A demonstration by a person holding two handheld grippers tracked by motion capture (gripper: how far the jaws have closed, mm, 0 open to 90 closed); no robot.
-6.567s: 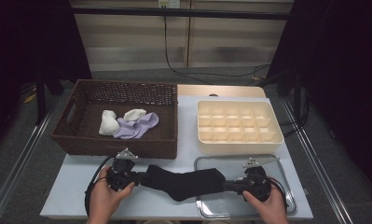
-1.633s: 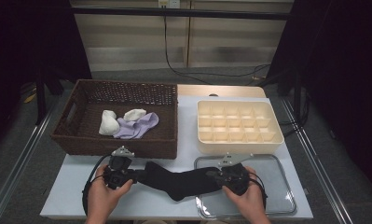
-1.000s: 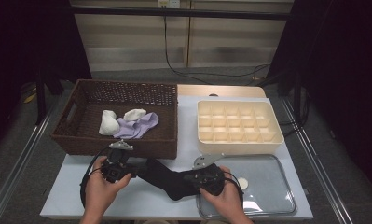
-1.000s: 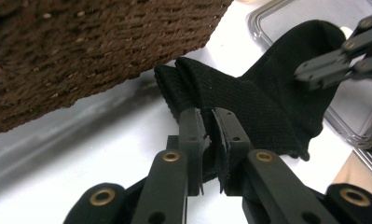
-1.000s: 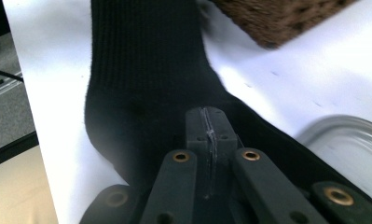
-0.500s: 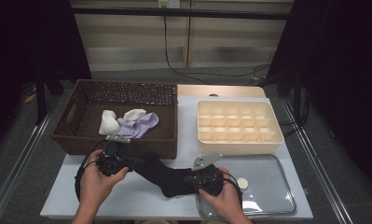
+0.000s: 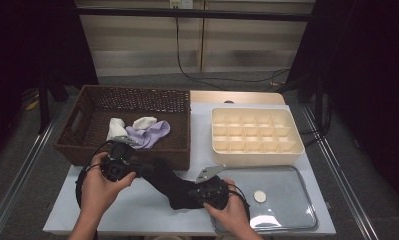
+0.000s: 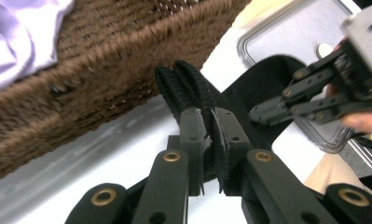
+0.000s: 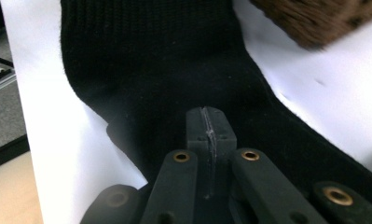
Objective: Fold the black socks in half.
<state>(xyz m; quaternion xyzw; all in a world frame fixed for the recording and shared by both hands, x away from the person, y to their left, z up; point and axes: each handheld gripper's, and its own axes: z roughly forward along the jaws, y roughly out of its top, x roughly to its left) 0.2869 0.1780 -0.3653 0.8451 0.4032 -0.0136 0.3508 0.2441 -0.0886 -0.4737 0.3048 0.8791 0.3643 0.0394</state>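
Sock between both clenched claws

Bright lit table, dark surroundings, soft high view, blurred basket close up

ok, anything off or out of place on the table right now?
Mostly tidy. One oddity: a small white round piece lies alone on the clear tray, what it is I cannot tell. The black sock is clamped between both grippers; the socks in the basket are loosely piled.

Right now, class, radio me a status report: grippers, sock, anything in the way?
Left gripper shut on black sock cuff. Right gripper shut on its other end. Wicker basket close beside.
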